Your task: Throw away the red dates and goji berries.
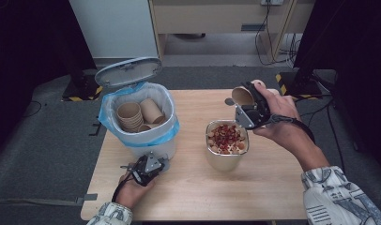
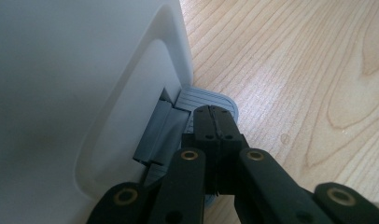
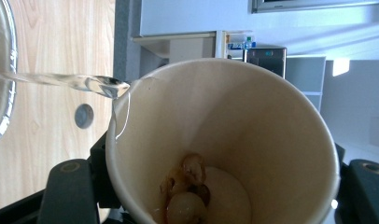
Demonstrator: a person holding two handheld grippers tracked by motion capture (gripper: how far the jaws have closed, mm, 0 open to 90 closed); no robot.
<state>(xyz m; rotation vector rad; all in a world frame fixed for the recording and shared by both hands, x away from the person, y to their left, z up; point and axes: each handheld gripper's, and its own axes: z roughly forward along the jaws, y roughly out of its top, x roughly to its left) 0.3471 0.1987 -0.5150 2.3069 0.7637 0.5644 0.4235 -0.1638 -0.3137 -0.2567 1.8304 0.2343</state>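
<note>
High view | right tool (image 1: 248,104) clamps tilted paper cup (image 1: 243,95) | left tool (image 1: 146,169) closed, low on pedal (image 2: 208,99)

A tan paper cup (image 3: 225,140) lies tipped on its side between the jaws of the right claw (image 1: 248,101), its open mouth facing left toward the table's middle, with a thin stream of clear liquid (image 3: 61,80) running off its rim. A few wet bits of fruit or nut (image 3: 185,189) cling inside near its bottom. Just below and left of that claw stands a steel container (image 1: 226,145), upright and filled with red and tan pieces.
</note>
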